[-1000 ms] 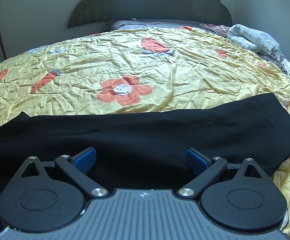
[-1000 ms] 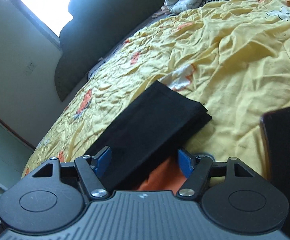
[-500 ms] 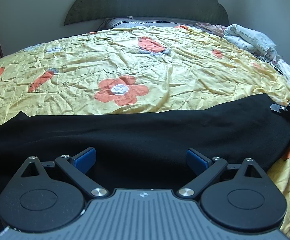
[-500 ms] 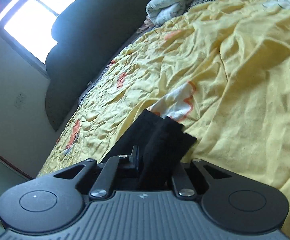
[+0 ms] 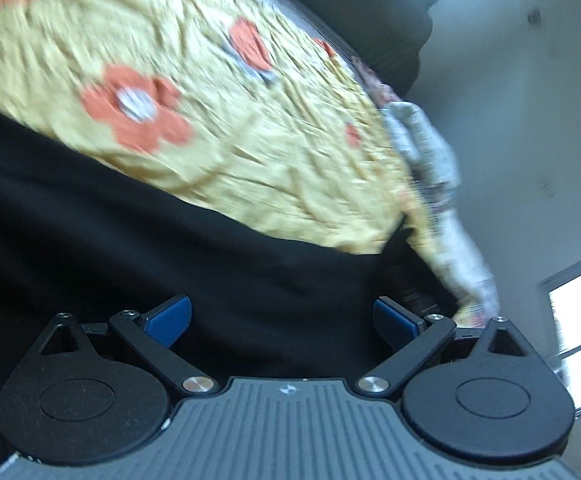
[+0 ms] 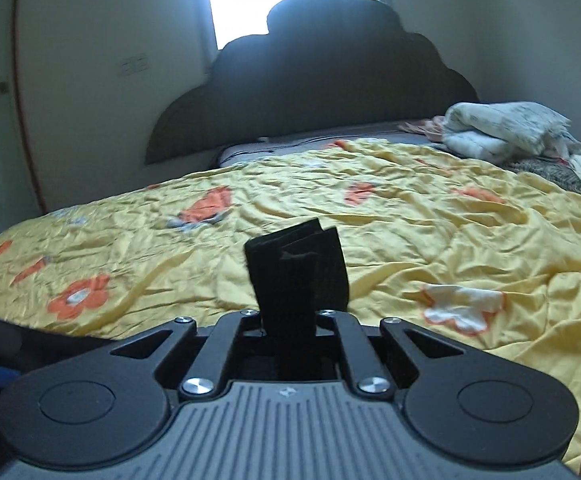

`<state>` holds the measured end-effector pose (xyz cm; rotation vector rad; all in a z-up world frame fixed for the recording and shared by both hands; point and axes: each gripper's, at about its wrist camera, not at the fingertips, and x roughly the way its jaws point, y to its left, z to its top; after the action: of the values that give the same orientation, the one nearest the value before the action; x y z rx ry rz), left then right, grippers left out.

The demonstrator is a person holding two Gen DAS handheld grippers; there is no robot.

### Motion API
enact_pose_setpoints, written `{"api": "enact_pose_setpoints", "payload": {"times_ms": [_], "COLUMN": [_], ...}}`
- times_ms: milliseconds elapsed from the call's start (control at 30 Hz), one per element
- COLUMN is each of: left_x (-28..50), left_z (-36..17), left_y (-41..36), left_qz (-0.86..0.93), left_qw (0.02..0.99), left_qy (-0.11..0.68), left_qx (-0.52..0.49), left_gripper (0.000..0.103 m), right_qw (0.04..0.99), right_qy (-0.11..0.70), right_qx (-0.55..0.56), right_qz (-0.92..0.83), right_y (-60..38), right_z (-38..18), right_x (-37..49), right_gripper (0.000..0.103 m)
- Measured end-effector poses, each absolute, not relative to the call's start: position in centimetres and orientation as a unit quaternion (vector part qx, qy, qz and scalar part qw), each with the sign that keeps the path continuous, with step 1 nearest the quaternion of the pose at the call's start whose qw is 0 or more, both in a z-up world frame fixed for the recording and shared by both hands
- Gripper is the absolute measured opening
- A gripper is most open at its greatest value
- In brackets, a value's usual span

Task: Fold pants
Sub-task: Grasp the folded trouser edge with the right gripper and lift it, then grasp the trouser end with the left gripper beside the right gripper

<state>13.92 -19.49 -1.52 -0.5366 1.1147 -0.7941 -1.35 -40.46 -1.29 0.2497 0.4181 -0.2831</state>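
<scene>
My right claw [image 6: 288, 322] now pinching the pants [image 6: 298, 268] at lower centre, jaws just closed, hem raised off the bed [image 6: 430, 240], left claw [image 5: 282, 316] still spread over pants, view rolled, blurred.

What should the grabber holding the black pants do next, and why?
Probably carry that pinched end across toward the other end. The right gripper is shut on a bunched end of the black pants, lifted above the yellow bedspread. The left gripper is open over the rest of the pants, gripping nothing.
</scene>
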Motion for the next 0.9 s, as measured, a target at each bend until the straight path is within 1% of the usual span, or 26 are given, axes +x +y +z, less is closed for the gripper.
{"api": "enact_pose_setpoints", "payload": {"times_ms": [67, 133, 333, 400, 433, 467, 500, 567, 667, 733, 900], "left_x": [14.4, 14.5, 14.9, 15.4, 15.5, 15.7, 15.8, 15.8, 15.6, 15.4, 14.5], "left_z": [-1.9, -2.1, -2.7, -3.0, -3.2, -3.3, -3.3, -3.2, -3.3, -3.2, -2.2], "left_y": [-20.6, -22.0, -24.2, -24.3, -24.3, -24.3, -24.0, -23.6, -23.1, -22.7, -22.3], "left_qz": [-0.382, -0.397, -0.383, -0.372, -0.369, -0.369, -0.369, -0.372, -0.366, -0.363, -0.36], "left_qw": [0.707, 0.688, 0.698, 0.702, 0.703, 0.703, 0.704, 0.704, 0.715, 0.733, 0.776], "left_qy": [0.524, 0.532, 0.532, 0.535, 0.535, 0.534, 0.532, 0.53, 0.525, 0.509, 0.478], "left_qx": [-0.281, -0.293, -0.287, -0.287, -0.289, -0.29, -0.292, -0.291, -0.282, -0.268, -0.2], "left_gripper": [0.097, 0.097, 0.097, 0.096, 0.094, 0.086, 0.081, 0.052, 0.031, 0.024, 0.022], "right_qw": [0.964, 0.967, 0.973, 0.975, 0.976, 0.976, 0.977, 0.977, 0.976, 0.976, 0.975], "right_qy": [0.205, 0.209, 0.218, 0.216, 0.215, 0.214, 0.212, 0.211, 0.214, 0.214, 0.219], "right_qx": [0.119, 0.104, 0.038, 0.018, 0.01, 0.0, -0.012, -0.03, -0.04, -0.044, -0.036], "right_qz": [-0.121, -0.106, -0.06, -0.043, -0.038, -0.032, -0.027, -0.019, -0.014, -0.012, -0.003], "right_y": [-39.4, -38.1, -33.9, -32.6, -32.1, -31.5, -30.7, -29.7, -28.7, -28.2, -27.4], "right_z": [-1.2, -1.1, -0.9, -0.8, -0.7, -0.7, -0.6, -0.7, -0.9, -1.1, -1.1], "right_x": [-1.6, -1.8, -2.5, -2.8, -2.9, -2.9, -3.1, -3.1, -2.9, -2.8, -2.4], "right_gripper": [0.007, 0.007, 0.007, 0.007, 0.007, 0.007, 0.007, 0.007, 0.007, 0.007, 0.008]}}
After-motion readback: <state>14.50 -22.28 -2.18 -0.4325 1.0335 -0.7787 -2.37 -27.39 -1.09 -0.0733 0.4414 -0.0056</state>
